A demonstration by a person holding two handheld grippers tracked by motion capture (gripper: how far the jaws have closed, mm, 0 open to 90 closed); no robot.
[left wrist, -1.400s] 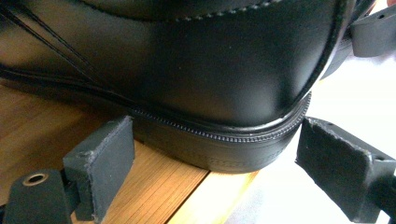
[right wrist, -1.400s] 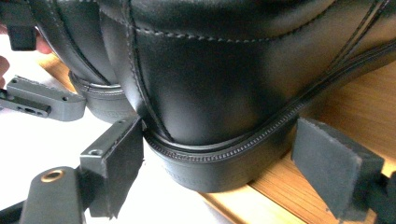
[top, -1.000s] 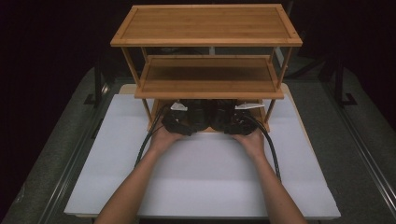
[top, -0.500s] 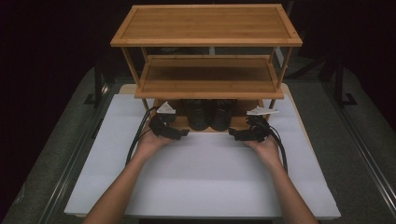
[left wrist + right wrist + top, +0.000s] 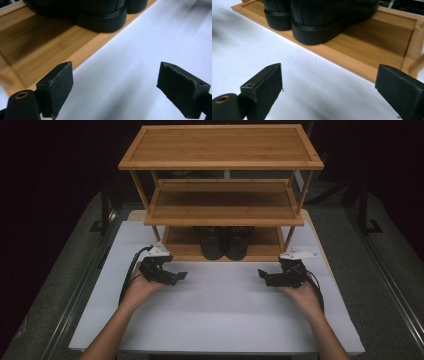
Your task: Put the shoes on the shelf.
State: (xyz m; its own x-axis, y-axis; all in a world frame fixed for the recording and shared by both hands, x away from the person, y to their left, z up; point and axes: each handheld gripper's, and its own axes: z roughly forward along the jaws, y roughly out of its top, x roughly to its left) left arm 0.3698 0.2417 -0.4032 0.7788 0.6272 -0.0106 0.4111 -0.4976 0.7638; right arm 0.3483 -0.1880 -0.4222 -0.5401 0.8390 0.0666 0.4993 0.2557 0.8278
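Pair of black leather shoes (image 5: 223,241): placed on bottom tier of three-tier bamboo rack (image 5: 220,205). Left gripper (image 5: 176,276), right gripper (image 5: 263,276): released, empty, before rack. Placement apparently complete.

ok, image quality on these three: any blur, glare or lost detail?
High view: dark surround, white mat bright but not blown out, black shoes lose detail in shade under the bamboo rack. Left gripper view: mat streaked with blur at upper right, the near jaw pads sharper. Right gripper view: blurred smear at upper left, soft sheen on the shoe heel.
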